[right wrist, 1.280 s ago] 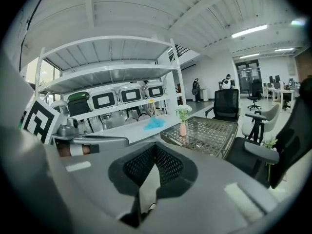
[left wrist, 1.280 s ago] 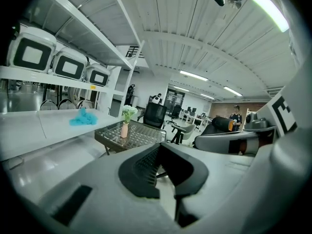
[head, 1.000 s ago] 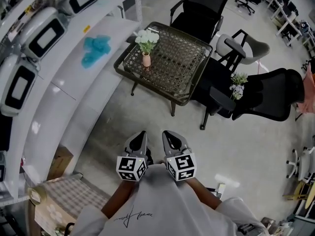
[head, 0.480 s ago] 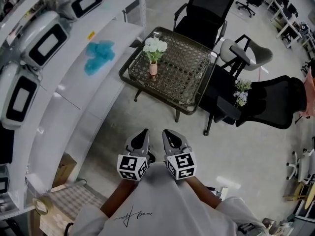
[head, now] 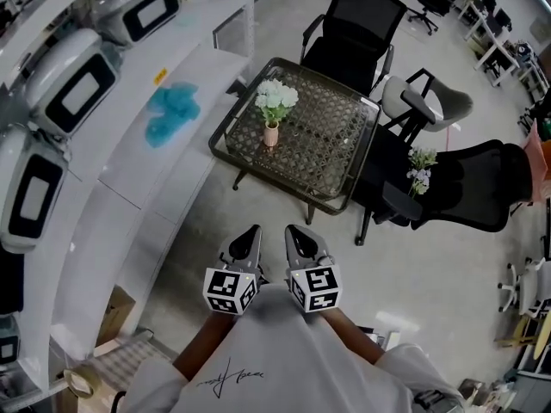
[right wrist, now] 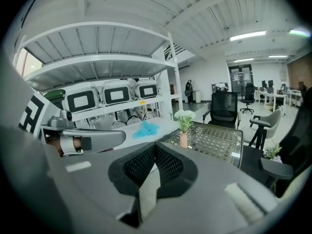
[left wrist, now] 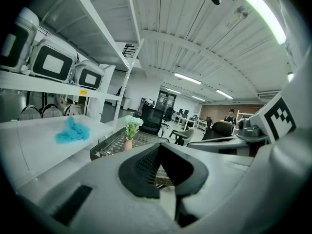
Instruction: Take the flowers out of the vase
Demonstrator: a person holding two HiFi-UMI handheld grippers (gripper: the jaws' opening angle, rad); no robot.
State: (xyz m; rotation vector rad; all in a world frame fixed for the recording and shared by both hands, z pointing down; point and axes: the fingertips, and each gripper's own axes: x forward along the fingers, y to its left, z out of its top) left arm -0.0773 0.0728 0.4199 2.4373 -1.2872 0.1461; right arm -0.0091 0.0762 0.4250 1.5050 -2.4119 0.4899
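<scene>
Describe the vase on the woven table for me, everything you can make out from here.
The vase is small, pinkish-tan and smooth, perhaps ceramic, and seems to narrow toward the neck. It stands upright toward the left side of the dark woven table in the head view. It holds a bunch of white flowers on green stems. Only the tabletop and the stems touch it. It is too small to show finer detail.

Bare floor (head: 275,209) lies open between you and the worktop (head: 331,149), a free lane to its near edge. White shelving (head: 129,157) walls off your left, close to the worktop's left corner. At right, a black chair (head: 465,188) and a grey chair (head: 426,97) crowd the edge; a second black seat (head: 357,24) blocks the far side. The vase (head: 271,134) stands toward the worktop's left, with open top around it.
</scene>
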